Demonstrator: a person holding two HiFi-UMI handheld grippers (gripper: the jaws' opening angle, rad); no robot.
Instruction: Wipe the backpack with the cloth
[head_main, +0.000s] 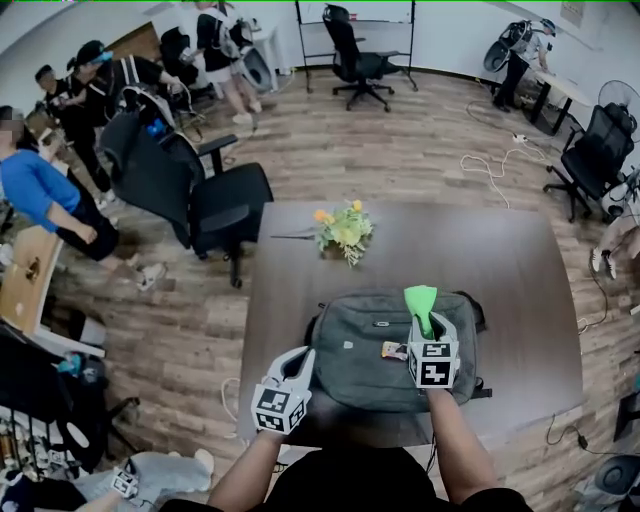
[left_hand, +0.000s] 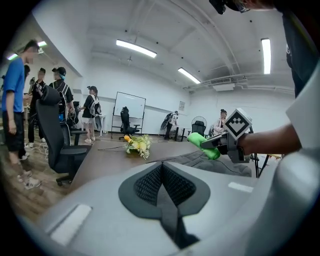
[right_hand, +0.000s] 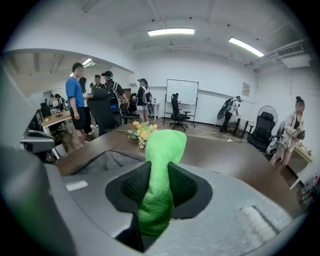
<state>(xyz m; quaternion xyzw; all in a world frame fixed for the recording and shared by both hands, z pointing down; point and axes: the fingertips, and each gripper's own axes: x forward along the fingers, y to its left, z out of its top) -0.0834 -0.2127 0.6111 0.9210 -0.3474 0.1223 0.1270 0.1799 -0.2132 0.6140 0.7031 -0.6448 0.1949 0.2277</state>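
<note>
A grey backpack (head_main: 385, 350) lies flat on the dark wooden table (head_main: 500, 270), near its front edge. My right gripper (head_main: 427, 325) hovers over the backpack's right half, shut on a bright green cloth (head_main: 421, 305) that sticks up out of the jaws. In the right gripper view the cloth (right_hand: 161, 175) is pinched between the black pads. My left gripper (head_main: 298, 365) is at the backpack's left edge, jaws shut with nothing between them. The left gripper view shows the backpack (left_hand: 212, 161) and the cloth (left_hand: 202, 144) to the right.
A bunch of yellow flowers (head_main: 343, 230) lies on the table beyond the backpack. A black office chair (head_main: 205, 195) stands at the table's left corner. Several people stand at the far left. Cables (head_main: 490, 165) trail on the floor behind the table.
</note>
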